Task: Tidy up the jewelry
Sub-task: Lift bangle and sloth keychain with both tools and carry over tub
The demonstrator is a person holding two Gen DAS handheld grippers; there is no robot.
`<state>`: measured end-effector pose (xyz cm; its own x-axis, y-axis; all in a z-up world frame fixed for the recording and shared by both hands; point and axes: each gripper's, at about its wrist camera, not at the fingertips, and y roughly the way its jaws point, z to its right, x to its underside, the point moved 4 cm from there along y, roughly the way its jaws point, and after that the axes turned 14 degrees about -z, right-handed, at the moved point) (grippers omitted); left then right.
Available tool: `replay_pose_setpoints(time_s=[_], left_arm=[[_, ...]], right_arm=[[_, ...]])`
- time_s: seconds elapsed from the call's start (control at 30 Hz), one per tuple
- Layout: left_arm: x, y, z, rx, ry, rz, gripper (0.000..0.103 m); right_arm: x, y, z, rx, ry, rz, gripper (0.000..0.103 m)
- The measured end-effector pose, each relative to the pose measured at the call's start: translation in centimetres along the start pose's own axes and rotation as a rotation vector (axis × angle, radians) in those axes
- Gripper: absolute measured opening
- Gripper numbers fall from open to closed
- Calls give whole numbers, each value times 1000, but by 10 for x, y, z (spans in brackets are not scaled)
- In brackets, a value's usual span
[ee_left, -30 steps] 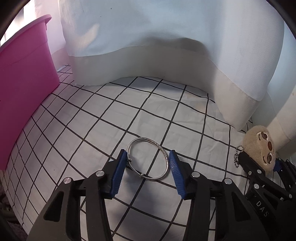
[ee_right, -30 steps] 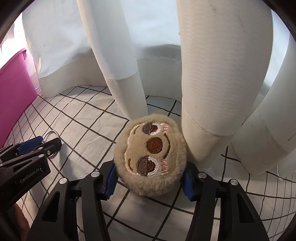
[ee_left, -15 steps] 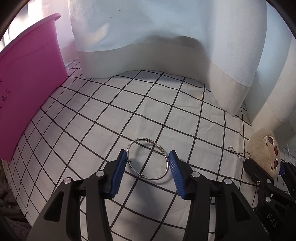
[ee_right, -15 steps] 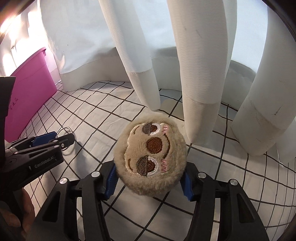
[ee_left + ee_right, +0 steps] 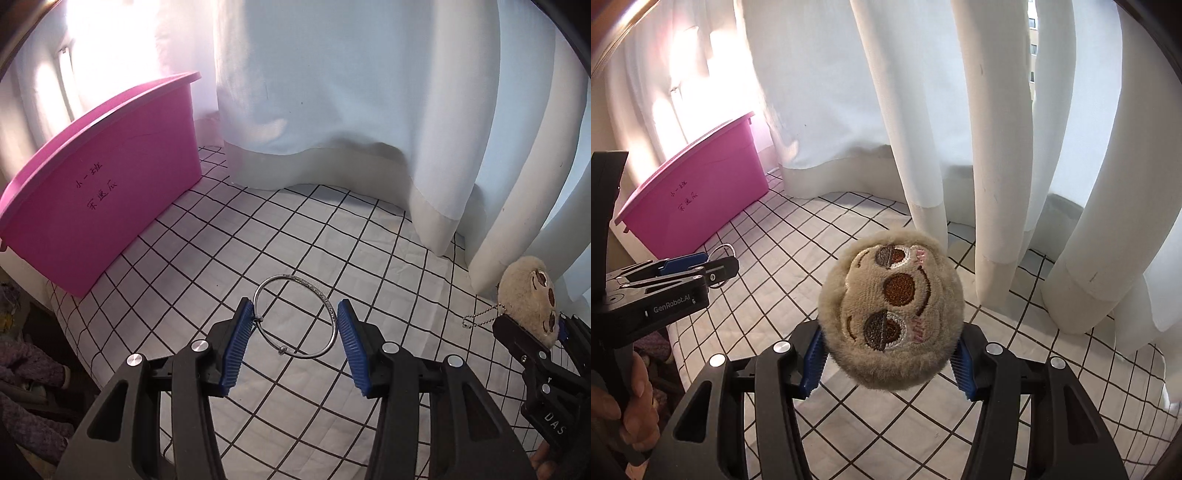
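Observation:
My left gripper [image 5: 293, 332] is shut on a thin silver bangle [image 5: 325, 295], held by its sides between the blue pads above the checked cloth. My right gripper [image 5: 886, 354] is shut on a round beige plush sloth keychain [image 5: 890, 314], lifted off the cloth. In the left wrist view the plush [image 5: 532, 295] shows at the far right with its ball chain [image 5: 480, 315] hanging. In the right wrist view the left gripper [image 5: 698, 269] and the bangle [image 5: 726, 249] show at the left.
A pink plastic bin [image 5: 99, 199] with handwritten characters stands at the back left on the white black-grid cloth [image 5: 295, 229]. White curtains [image 5: 351, 92] hang along the back and right, their hems resting on the cloth. The cloth's edge drops off at the left.
Both grippers have risen and pulled back from the cloth, carrying the bangle and the plush. The pink bin and more of the curtains have come into view.

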<state>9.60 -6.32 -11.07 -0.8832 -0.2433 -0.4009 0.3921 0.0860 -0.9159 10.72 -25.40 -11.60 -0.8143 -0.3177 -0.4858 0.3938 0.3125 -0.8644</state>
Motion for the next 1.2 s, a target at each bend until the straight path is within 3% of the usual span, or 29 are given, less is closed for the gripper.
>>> replay_pose_setpoints(time_s=[0.37, 0.6, 0.83, 1.03, 1.2], left_arm=[[-14, -102, -67, -46, -136, 156, 46], [-44, -134, -135, -58, -187, 245, 46], [-87, -136, -226, -111, -233, 272, 46], [-120, -104, -300, -147, -310, 208, 47], [-137, -77, -335, -145, -336, 141, 47]], right_arm=[[-52, -53, -70, -115, -158, 91, 54], [-110, -55, -141, -188, -213, 149, 54], [-176, -35, -231, -232, -270, 166, 54], [-230, 1, -289, -252, -310, 124, 54], [-257, 36, -323, -261, -320, 54, 54]])
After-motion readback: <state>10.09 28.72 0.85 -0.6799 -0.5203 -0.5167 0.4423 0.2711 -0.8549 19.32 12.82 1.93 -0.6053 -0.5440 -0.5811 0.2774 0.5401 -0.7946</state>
